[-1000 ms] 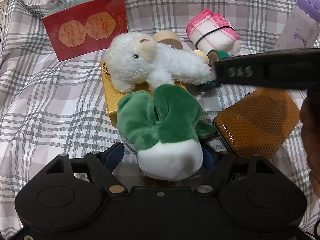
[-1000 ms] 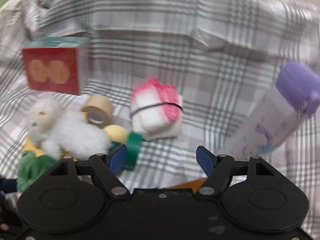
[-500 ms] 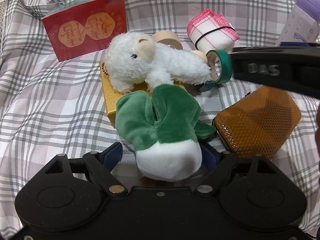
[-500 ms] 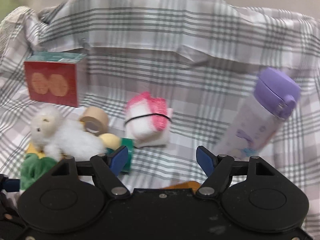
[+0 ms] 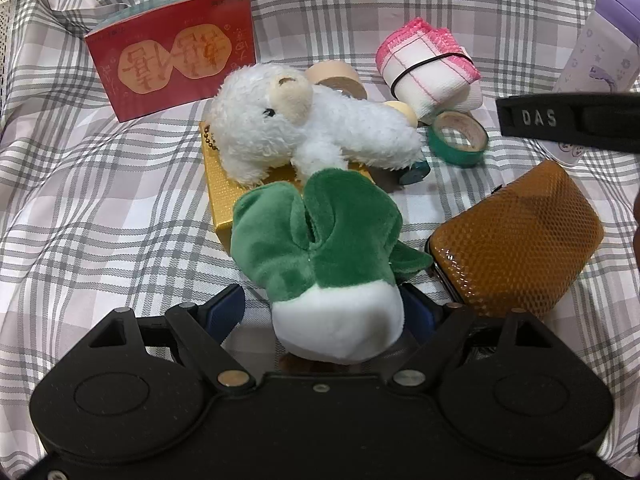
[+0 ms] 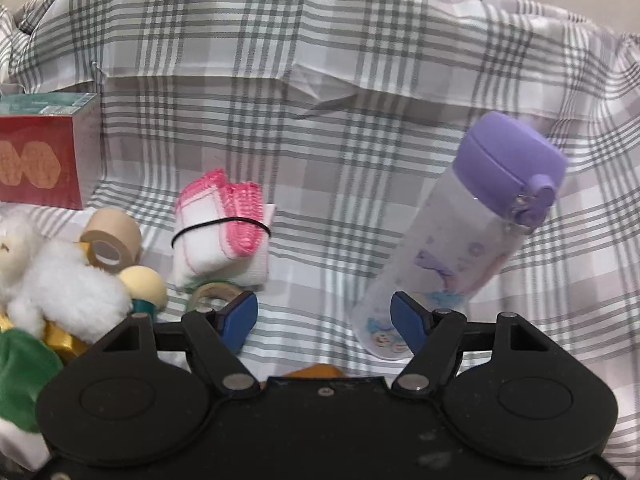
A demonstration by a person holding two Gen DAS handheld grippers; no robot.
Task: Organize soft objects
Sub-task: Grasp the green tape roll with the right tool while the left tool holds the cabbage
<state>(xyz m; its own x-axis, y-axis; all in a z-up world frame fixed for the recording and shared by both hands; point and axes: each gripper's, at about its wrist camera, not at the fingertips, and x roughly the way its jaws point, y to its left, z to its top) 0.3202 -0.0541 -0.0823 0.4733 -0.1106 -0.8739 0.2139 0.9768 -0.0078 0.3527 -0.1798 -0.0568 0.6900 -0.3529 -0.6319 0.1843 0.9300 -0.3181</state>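
The green and white plush vegetable [image 5: 324,264] lies between the blue fingers [image 5: 224,308] of the left gripper [image 5: 326,312]. Its white base sits nearest the camera, inside the gap; the left finger stands slightly clear of it, and contact on the right side cannot be confirmed because the toy hides that finger's tip. The fingers are spread wide and hold nothing firmly. The toy's long axis runs straight away from the gripper, with the green leaves pointing forward and overlapping the near edge of a gold box [image 5: 218,196].

A white plush bear [image 5: 304,128] lies across the top of that box, head to the left, body extending right. Beyond it are a tan tape roll [image 5: 340,80], a green tape roll [image 5: 458,138], a folded white cloth with pink trim [image 5: 428,68] bound by a black band, and a red box [image 5: 176,52] standing at the rear left. An orange mesh pouch [image 5: 520,240] lies just right of the vegetable.

The right gripper [image 6: 324,320] is held above the checked surface [image 6: 320,160], its fingers wide apart with nothing between them. A purple-capped bottle [image 6: 472,232] is tilted ahead of its right finger.
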